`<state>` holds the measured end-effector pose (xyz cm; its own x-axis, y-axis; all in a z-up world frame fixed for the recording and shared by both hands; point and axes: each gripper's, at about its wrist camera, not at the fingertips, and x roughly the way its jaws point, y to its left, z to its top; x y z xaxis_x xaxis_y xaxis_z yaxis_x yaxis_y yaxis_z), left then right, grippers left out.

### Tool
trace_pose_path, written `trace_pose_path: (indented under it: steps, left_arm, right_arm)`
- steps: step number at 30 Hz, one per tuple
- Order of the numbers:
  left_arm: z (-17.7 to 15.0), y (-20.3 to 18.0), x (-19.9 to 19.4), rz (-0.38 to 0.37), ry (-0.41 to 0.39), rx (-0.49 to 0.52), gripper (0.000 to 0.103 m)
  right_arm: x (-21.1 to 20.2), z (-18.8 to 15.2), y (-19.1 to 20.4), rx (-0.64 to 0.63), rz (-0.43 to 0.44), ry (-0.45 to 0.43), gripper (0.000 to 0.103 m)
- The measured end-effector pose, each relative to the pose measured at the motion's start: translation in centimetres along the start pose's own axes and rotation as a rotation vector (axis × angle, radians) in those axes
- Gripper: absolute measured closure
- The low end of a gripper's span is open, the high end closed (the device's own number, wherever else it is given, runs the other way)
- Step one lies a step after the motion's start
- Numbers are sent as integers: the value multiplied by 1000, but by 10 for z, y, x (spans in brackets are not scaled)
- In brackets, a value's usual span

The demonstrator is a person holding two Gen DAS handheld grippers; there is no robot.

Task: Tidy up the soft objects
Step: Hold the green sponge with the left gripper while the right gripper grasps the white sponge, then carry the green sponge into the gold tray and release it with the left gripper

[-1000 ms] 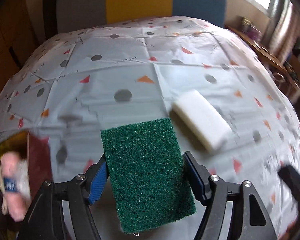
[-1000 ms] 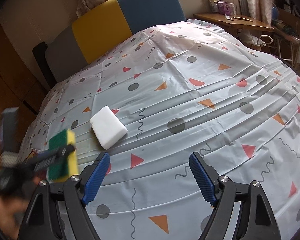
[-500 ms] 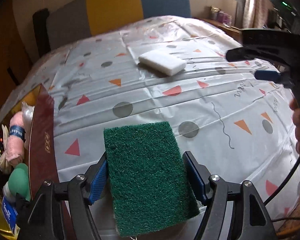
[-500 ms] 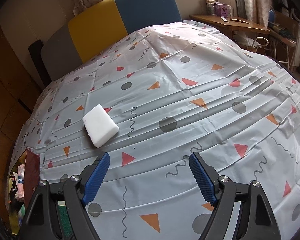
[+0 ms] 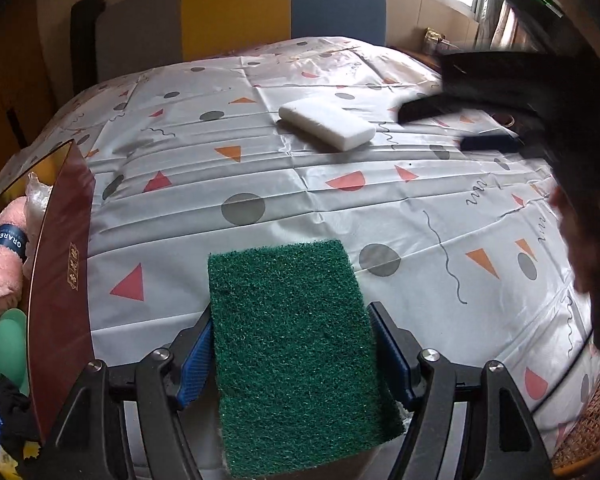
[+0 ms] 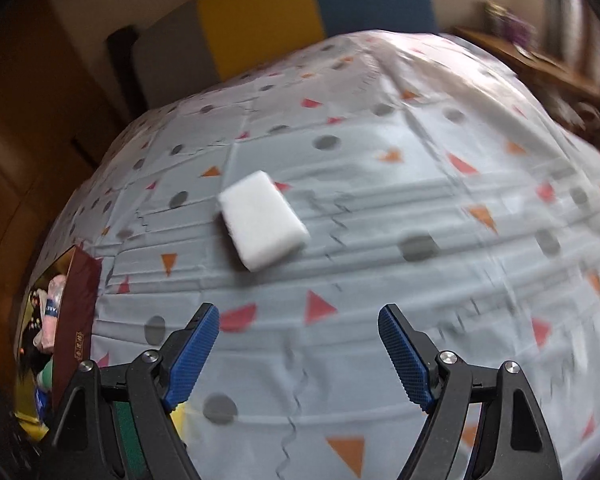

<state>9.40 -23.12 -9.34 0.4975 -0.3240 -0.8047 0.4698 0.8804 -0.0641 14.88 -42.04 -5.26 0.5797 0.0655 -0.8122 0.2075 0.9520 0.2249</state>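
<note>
**Inspector:** Scourer [image 5: 300, 344] status?

**Assistant:** Green face up, gripped on its two long sides by the blue pads [image 5: 196, 364] of the left hand-held gripper [image 5: 296, 356]. Jaws stand wide, closed on the pad's width. It is held over the near edge of the worktop [image 5: 300, 200].

**Inspector:** Right hand-held gripper [image 6: 300, 354]?

**Assistant:** Jaws wide apart, nothing between them. It hangs above the patterned cloth, pointing down toward the sponge [image 6: 262, 220].

**Inspector:** Sponge position?

**Assistant:** White block, lying flat on the cloth, well apart from both grippers, toward the far side near the chair [image 5: 236, 12].

**Inspector:** Container?

**Assistant:** Box [image 5: 60, 280] with a dark red wall at the worktop's left edge. Inside: a pink rolled towel [image 5: 6, 252] with a blue band and something green [image 5: 8, 344]. Other contents unclear.
</note>
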Motion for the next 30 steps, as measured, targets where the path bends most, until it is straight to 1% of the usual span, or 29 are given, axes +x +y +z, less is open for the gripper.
trace_pose_path:
  steps: [1,2,3,4,8,10,11,12,13,14,16,17,19,22,24,27,28,29,30]
  left_arm:
    - [0,0,0,0,-3,-1,30]
    - [0,-1,0,2,-7,-2,30]
    - [-1,-1,-1,2,-11,-2,30]
    - [-2,-1,-1,1,-16,-1,30]
    - [-1,0,-1,-1,-19,-3,30]
    - [-2,0,-1,1,-21,-2,30]
    - [-2,0,-1,3,-22,-1,30]
    - [-2,-1,-1,3,-23,-2,30]
    - [-2,-1,-1,3,-22,-3,30]
    - [-2,-1,-1,4,-24,-3,30]
    - [-3,-2,-1,6,-27,0,30]
    - [-3,-2,-1,7,-29,-2,30]
    - [-4,-3,-2,12,-30,-3,30]
    - [-3,-3,0,20,-29,3,30]
    - [-2,-4,0,27,-31,5,31]
    - [0,-8,-2,45,-33,32,32]
    - [1,-8,-3,46,-28,33,32]
    - [2,-8,-6,44,-23,27,32]
    - [2,-8,-9,43,-26,23,32]
  right_arm:
    - [5,9,6,-26,10,5,19]
    - [13,19,13,-58,8,11,15]
    - [20,27,20,-85,-2,14,14]
    - [29,35,26,-108,-10,19,14]
    - [70,61,47,-183,-22,88,14]
    - [93,67,56,-229,-60,127,14]
    - [101,67,59,-246,-75,140,15]
    - [111,66,60,-259,-92,162,33]
    - [116,63,60,-271,-117,183,48]
    - [116,60,61,-289,-140,176,47]
    - [105,54,62,-303,-92,184,48]
    - [95,48,64,-328,-102,177,48]
    - [75,36,62,-346,-93,156,48]
    - [40,12,49,-319,-89,155,47]
    - [25,-9,37,-279,-93,180,47]
    - [27,-40,24,-273,-149,221,47]
    - [31,-50,17,-252,-151,230,47]
    - [27,-54,16,-253,-141,177,47]
    - [27,-56,15,-254,-141,169,47]
